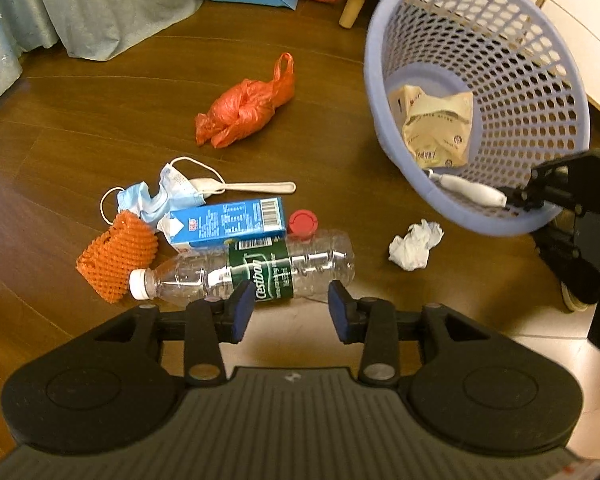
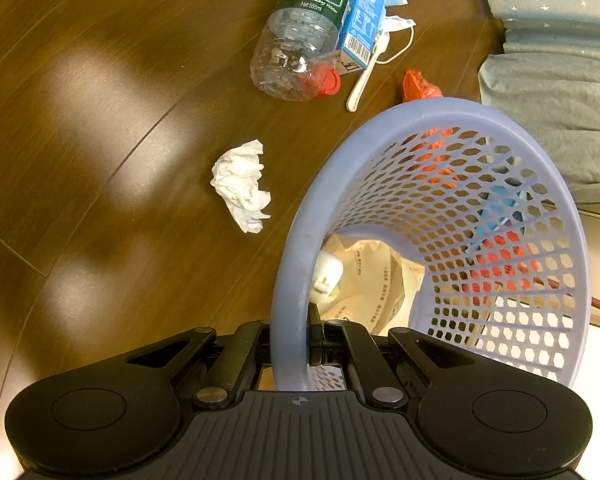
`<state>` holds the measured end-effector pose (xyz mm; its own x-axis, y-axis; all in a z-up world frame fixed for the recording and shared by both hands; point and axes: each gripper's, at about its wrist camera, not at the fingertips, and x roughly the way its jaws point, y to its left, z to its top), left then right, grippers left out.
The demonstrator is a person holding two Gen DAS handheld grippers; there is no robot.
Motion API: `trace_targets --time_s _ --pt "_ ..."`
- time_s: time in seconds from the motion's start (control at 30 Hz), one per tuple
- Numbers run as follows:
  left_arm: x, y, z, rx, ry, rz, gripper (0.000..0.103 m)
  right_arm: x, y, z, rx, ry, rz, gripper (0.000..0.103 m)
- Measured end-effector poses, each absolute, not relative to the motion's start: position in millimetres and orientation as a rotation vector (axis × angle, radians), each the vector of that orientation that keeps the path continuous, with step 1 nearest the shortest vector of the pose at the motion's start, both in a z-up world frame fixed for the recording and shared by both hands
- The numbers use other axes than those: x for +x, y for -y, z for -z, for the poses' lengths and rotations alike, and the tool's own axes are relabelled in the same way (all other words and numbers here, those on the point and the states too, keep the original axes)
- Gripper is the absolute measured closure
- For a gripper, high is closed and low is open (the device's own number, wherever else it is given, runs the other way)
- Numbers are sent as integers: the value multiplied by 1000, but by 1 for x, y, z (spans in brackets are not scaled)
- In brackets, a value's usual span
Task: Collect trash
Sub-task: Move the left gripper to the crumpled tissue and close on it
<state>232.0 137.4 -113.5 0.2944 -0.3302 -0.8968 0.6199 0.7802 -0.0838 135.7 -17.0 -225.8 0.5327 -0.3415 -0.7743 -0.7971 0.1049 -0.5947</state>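
Left gripper: jaws spread wide apart, blue pads facing each other, nothing between them; it points forward and downward, hanging above the floor. Right gripper: jaws drawn close together, clamped on the rim of the lavender basket, one finger outside the wall and one inside. In the left wrist view the right gripper appears at right, reaching leftward.
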Motion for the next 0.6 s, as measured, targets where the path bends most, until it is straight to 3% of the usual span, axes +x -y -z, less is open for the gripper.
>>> trace_targets --time_s 0.23,0.6 --pt "227 -141 124 352 -1118 662 59 136 19 226 -1490 -1032 -443 103" --pt "215 -130 142 425 -1102 740 31 142 25 230 -1512 -1032 -421 103"
